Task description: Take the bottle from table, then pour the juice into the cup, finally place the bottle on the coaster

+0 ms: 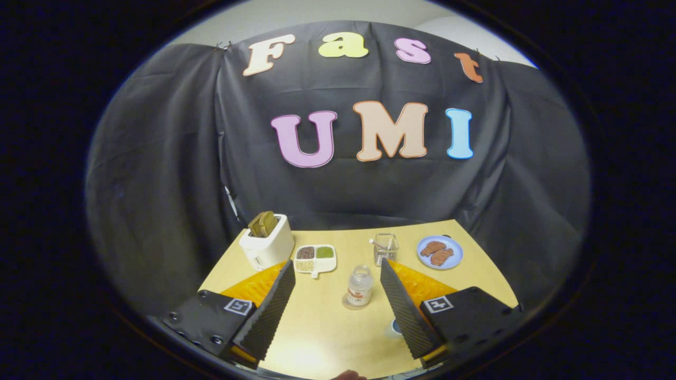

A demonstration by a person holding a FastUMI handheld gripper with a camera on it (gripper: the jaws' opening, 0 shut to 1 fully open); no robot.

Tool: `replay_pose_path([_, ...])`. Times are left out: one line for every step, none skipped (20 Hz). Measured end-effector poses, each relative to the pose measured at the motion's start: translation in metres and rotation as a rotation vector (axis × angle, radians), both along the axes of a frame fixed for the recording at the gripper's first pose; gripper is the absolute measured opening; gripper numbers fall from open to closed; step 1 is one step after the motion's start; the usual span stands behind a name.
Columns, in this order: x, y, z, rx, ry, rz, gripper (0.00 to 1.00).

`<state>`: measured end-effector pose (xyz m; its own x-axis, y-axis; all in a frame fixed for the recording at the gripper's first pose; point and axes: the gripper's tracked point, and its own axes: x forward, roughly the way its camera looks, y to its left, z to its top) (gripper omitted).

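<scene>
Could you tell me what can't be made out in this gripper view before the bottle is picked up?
- Bottle: too small to tell its fill level or read its label.
- Cup: clear and far off; contents unclear.
- Small round object beside one of the open gripper jaws: mostly hidden behind it, cannot be identified.

Cam rode on the gripper [337, 274], high above the near table [327, 338] edge, tilted down and fwd past spread fingers toward the bottle [360, 286] mid-table, black booth wall behind.
</scene>
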<state>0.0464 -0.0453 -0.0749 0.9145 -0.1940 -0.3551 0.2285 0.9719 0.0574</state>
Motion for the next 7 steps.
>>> replay_pose_path([-0.0013, -0.0013, -0.0009, -0.002, 0.005, -0.002, 1.0])
replay_pose_path([-0.0017, -0.0013, -0.0017, 0.0, 0.007, -0.001, 1.0])
replay_pose_path([-0.0018, -0.0004, -0.0016, 0.005, 0.007, 0.001, 1.0])
replay_pose_path([-0.0023, -0.0003, -0.0015, 0.01, 0.004, 0.001, 1.0])
replay_pose_path([-0.0032, 0.0002, 0.0002, 0.018, -0.003, 0.001, 1.0])
replay_pose_path([-0.0037, 0.0011, 0.0036, 0.028, -0.016, 0.001, 1.0])
replay_pose_path([-0.0038, 0.0013, 0.0071, 0.041, -0.028, -0.001, 1.0])
